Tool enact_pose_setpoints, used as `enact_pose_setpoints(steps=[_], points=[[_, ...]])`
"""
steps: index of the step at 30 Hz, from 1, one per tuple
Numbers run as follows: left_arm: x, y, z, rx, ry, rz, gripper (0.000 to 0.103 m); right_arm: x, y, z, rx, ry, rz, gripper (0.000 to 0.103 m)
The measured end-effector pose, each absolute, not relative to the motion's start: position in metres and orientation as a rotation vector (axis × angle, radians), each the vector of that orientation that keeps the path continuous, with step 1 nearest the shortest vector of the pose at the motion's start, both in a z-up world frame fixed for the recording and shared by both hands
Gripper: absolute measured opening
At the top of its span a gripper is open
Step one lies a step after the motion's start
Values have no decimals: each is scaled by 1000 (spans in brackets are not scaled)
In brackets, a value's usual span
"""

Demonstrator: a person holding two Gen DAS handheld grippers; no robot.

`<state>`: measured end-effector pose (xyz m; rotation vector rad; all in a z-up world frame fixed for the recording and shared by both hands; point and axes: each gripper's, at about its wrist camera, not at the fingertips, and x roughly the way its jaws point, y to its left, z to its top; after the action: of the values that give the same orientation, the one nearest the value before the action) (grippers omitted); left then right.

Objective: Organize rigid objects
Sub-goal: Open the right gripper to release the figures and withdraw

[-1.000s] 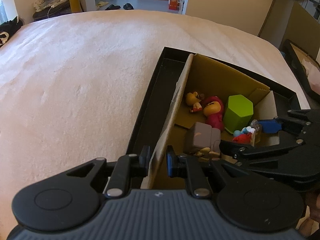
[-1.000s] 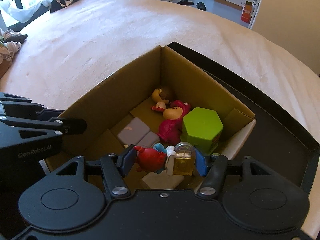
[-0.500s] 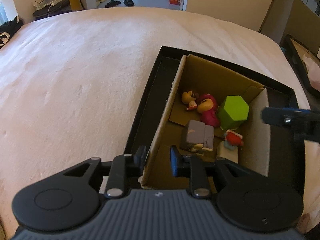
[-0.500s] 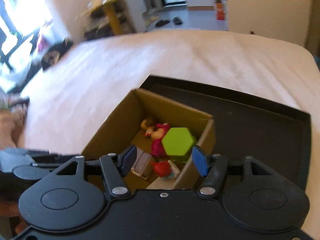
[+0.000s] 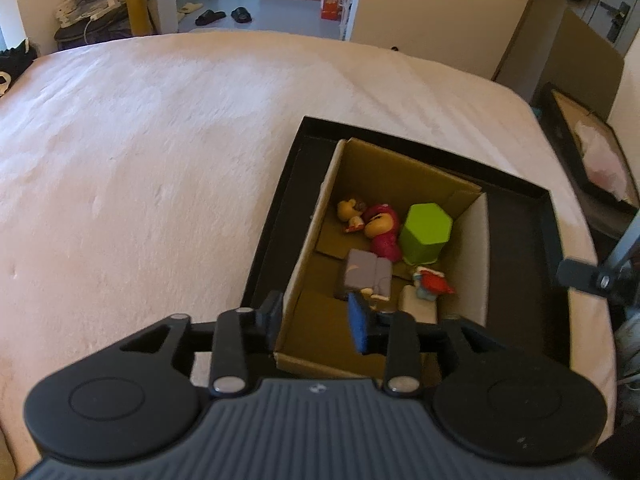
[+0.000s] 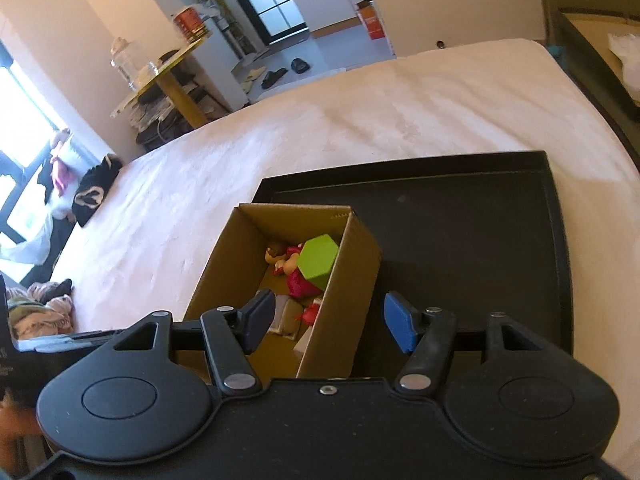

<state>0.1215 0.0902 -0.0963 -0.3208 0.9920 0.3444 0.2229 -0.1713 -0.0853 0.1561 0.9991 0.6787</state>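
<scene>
Left gripper (image 5: 316, 322) is opening astride the cardboard box (image 5: 308, 240) wall, unpinched; right gripper (image 6: 328, 322) is hovering parted, empty.

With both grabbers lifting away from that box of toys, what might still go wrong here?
1. The left gripper is opening with the cardboard box wall between its fingers; pulling away crooked might snag that wall and tip the box.
2. The box sits at one side of the black tray on a soft bed, so a nudge could slide it.
3. The red figure perches on a pale block and may topple.
</scene>
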Motion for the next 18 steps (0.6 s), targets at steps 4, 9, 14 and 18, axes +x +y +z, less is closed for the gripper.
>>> enact_pose_setpoints(steps=[4, 9, 14, 18], points=[[114, 88, -82, -334, 971, 320, 48, 208, -177, -79, 171, 1002, 658, 61], [109, 84, -65, -362, 973, 281, 56, 192, -183, -66, 175, 978, 618, 61], [101, 80, -45, -355, 949, 256, 66, 179, -185, -50, 171, 954, 601, 63], [93, 77, -34, -341, 940, 237, 70, 168, -188, -39, 162, 924, 576, 67]])
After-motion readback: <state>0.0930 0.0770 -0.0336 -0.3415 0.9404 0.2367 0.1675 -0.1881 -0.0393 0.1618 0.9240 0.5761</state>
